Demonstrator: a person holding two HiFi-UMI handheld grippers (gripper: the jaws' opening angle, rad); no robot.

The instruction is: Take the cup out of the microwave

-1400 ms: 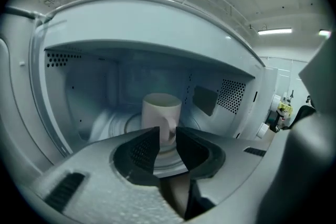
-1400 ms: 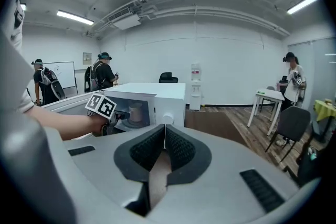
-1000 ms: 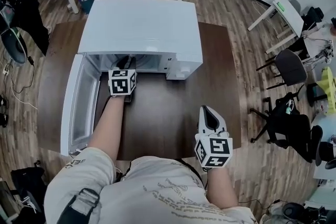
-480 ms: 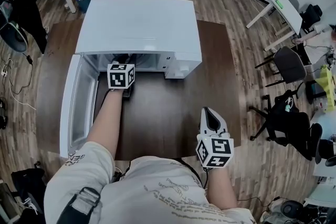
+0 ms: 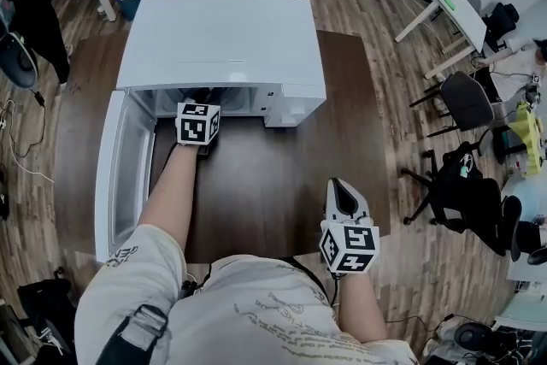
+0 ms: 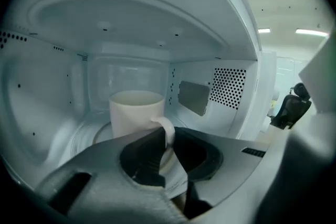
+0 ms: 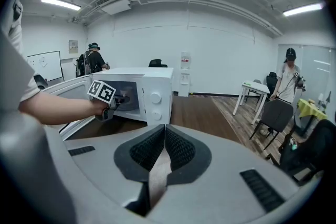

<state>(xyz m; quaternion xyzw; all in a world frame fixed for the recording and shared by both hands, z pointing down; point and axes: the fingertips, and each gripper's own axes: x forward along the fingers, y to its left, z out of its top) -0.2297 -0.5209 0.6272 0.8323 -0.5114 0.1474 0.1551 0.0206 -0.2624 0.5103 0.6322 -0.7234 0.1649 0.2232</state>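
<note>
**Q:** Cup, where and which way?
**A:** The cup [image 6: 135, 113] is inside the microwave [image 5: 222, 38], standing on the round glass plate [image 6: 86, 139]. It's upright, long axis vertical, mouth up. The handle [image 6: 169, 127] points out toward the open front, straight at me.

**Q:** Left tongs?
**A:** My left gripper [image 6: 167, 139] reaches into the cavity, and its jaws pinch that handle.

**Q:** Right?
**A:** My right gripper [image 5: 342, 194] is over the near right part of the dark table [image 5: 273, 175], well apart from the microwave. Its jaws are pressed together with nothing between them, and it points toward the microwave.

**Q:** Door?
**A:** The door [image 5: 120, 171] is swung wide open on the left side, just beside my left forearm [image 5: 171, 192].
</note>
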